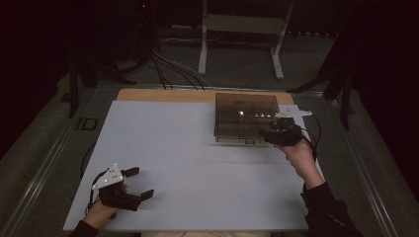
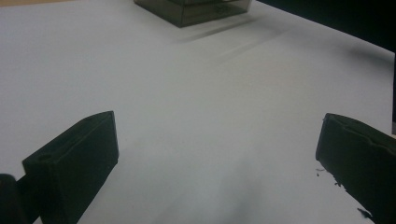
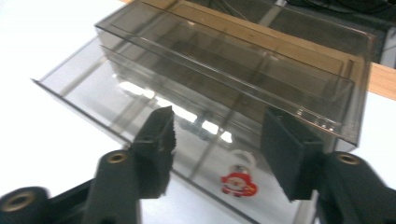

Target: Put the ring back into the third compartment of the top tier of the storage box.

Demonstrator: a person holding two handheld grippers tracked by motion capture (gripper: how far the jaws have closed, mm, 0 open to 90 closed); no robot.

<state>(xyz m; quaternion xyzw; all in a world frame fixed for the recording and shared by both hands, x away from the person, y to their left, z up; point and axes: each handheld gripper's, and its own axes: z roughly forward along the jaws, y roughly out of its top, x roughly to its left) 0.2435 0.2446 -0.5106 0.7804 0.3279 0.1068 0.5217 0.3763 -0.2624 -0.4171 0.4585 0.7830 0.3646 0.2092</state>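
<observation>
Two tongs stand open and empty: right tongs [image 3: 217,144] hover over the pulled-out drawer of the smoky clear plastic box [image 1: 246,117] at the counter's [image 1: 163,148] far right (reaching, seemingly, for the small red-and-white Santa charm [image 3: 238,184]); next, lower and close. Left tongs [image 1: 139,182] rest idle.

White table sheet [image 1: 197,163], floor cables [image 1: 168,61], metal stand [image 1: 242,29].

- The drawer box [image 1: 246,117] stands on the table [image 1: 173,148] at its far right.
- A Santa figure [image 3: 238,184] lies in its pulled-out drawer [image 3: 116,100].
- The right gripper [image 1: 274,132] sits at the box's near right corner.
- The left gripper [image 1: 141,183] is at the table's near left, well apart from the box.
</observation>
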